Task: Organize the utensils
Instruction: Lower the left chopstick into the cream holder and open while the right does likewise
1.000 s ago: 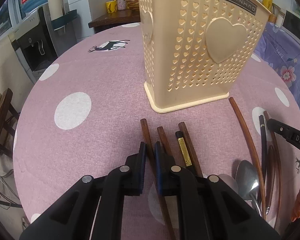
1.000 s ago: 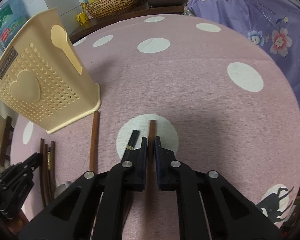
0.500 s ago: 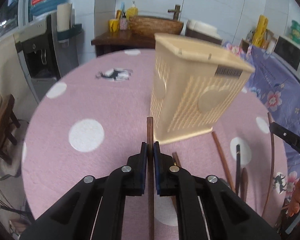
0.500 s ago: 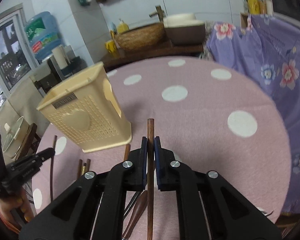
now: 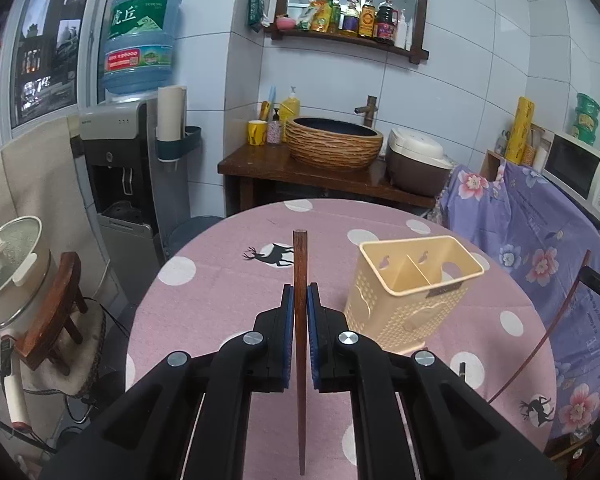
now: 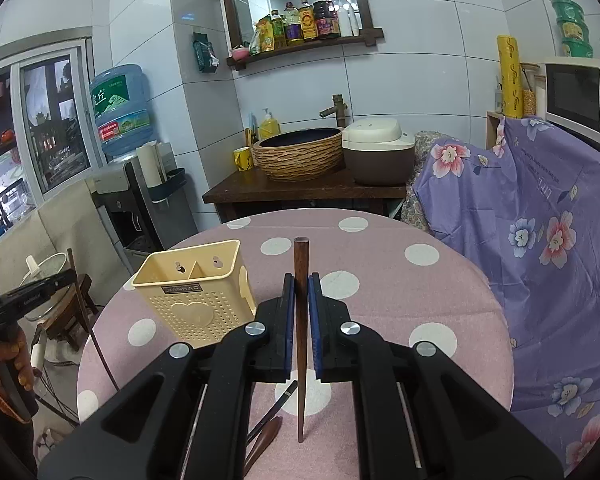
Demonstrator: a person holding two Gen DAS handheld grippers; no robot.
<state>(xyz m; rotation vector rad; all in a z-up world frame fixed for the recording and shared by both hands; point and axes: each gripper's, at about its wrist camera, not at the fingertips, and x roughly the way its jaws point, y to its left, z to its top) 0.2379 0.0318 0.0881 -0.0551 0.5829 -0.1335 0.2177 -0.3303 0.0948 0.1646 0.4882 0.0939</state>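
right black two-finger gripper [image 6: 299, 312]: clamps dark brown wooden chopstick [image 6: 301, 280] upright, frame centre | cream perforated plastic utensil caddy [image 6: 196, 292]: left of centre, on pink polka-dot tablecloth [image 6: 400, 296]

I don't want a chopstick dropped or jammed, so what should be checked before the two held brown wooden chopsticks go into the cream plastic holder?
1. Left gripper shut on its brown wooden chopstick: ok.
2. Right gripper shut on its brown wooden chopstick: ok.
3. Cream perforated plastic utensil holder upright on the pink polka-dot tablecloth: ok.
4. Holder's two compartments open and unblocked at the top: ok.
5. Chopstick ends over a compartment: not ok, both are beside the holder, not above it.
6. Whether both chopsticks are clamped firmly enough not to swing: cannot tell.
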